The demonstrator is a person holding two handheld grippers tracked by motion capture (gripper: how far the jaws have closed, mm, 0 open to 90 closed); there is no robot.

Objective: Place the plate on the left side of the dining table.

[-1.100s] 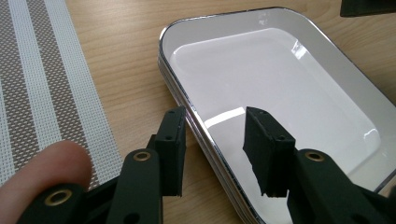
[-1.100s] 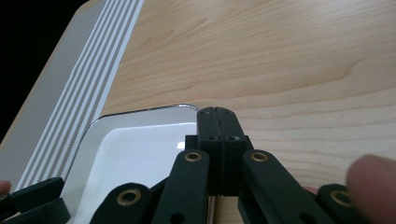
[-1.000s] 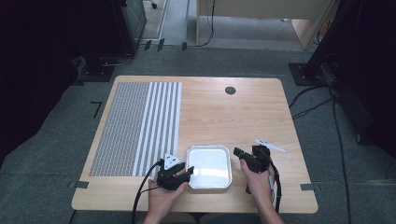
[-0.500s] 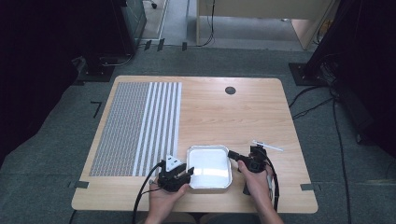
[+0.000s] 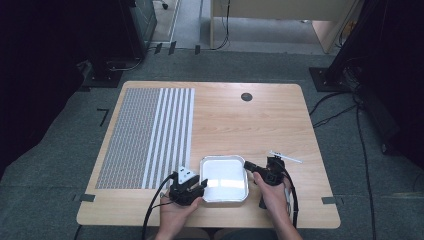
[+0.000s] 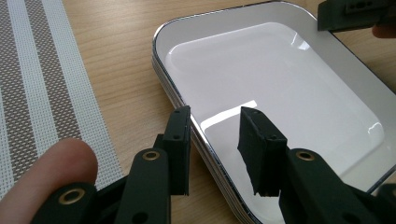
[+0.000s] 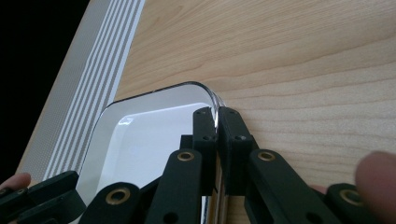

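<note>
We see the white tray (image 5: 224,178) at the table's (image 5: 240,125) 6 o'clock edge. Our left gripper (image 6: 215,140) straddles its rim, jaws apart; our right gripper (image 7: 217,135) pinches its 3 o'clock rim.

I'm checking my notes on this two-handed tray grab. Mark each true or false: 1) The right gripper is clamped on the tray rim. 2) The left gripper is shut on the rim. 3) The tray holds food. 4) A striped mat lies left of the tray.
1) True: the right gripper is shut on the tray rim.
2) False: the left gripper is open, jaws straddling the rim.
3) False: the tray is empty.
4) True: the striped mat lies to the left.
</note>
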